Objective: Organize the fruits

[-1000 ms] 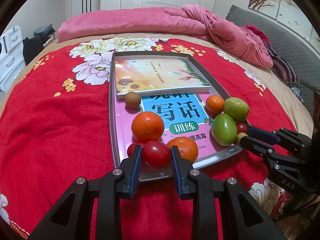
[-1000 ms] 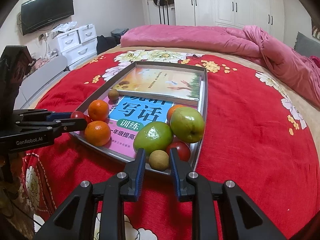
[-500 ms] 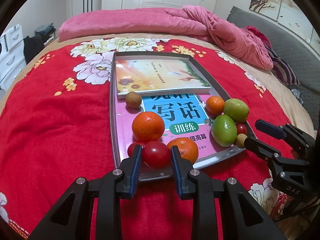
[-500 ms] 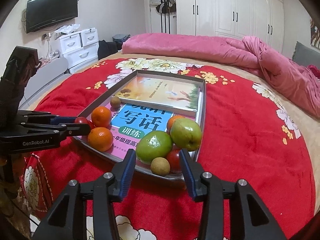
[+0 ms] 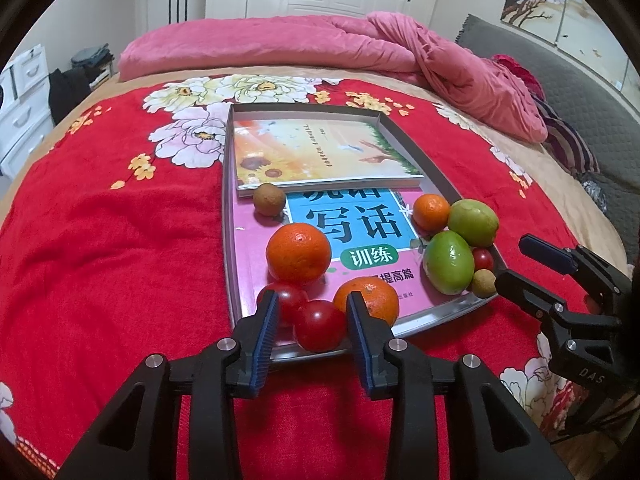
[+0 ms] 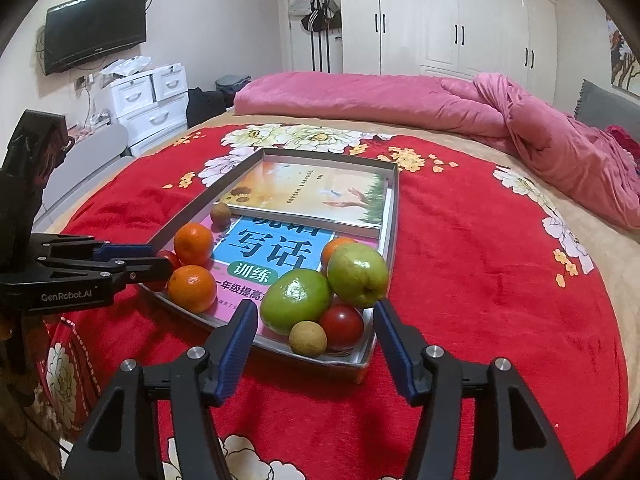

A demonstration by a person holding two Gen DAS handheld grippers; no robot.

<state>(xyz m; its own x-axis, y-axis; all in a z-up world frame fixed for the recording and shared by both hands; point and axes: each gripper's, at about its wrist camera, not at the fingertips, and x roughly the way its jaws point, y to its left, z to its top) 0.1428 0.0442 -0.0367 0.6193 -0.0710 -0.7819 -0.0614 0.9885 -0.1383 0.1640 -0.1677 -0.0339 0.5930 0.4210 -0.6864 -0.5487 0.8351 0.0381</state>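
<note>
A red tomato (image 5: 319, 325) sat at the near edge of the metal tray (image 5: 440, 312) on the bed, between the opening jaws of the left hand-held gripper (image 5: 310, 330), its pads apparently just clear. The right hand-held gripper (image 6: 314, 334) was spreading, released, before a longan (image 6: 307, 338).

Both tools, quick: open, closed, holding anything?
Left tool: opening; tomato between pads, apparently released.
Right tool: opening, empty; longan lies in tray.

Tray (image 5: 442, 312) brushed metal – books (image 5: 320, 152) glossy paper; bedspread (image 5: 112, 248) plush cloth; tomato (image 5: 320, 325) shiny, smooth.
</note>
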